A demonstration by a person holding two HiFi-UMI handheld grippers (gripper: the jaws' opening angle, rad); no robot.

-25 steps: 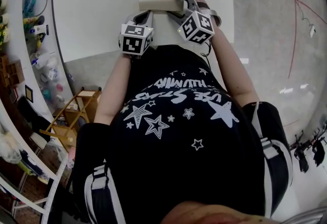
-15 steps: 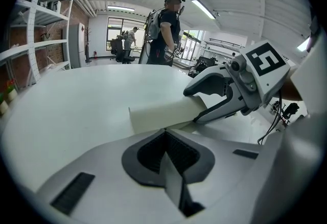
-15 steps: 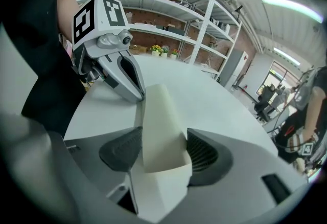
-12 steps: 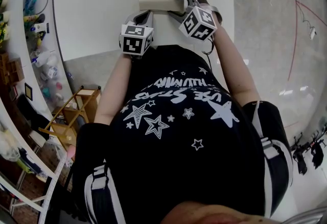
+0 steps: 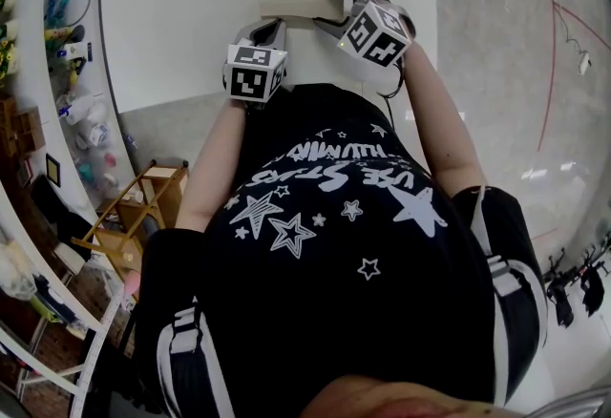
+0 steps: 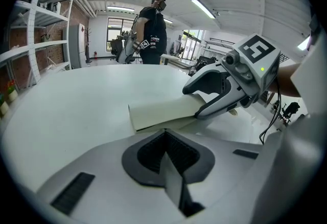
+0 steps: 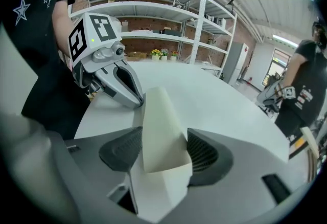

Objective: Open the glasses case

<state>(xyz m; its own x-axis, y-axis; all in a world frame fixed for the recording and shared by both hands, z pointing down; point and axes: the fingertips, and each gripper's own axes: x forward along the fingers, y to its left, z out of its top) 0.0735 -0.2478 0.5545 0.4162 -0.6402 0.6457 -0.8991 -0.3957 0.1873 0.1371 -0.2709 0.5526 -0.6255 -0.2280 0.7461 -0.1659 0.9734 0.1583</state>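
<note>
Glasses case (image 5: 291, 4) lies on worktop (image 5: 181, 15), nr front edge. R gripper (image 5: 331, 8) clamped on its end. L gripper (image 5: 277, 25) jaws together, empty, beside case. Lid looks closed; opening prob. all to do.

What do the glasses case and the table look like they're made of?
The glasses case: cream, matte, probably faux leather or coated card; flat panels with crisp fold edges. The table: white, smooth, likely laminate or painted board; faint sheen, no grain.
</note>
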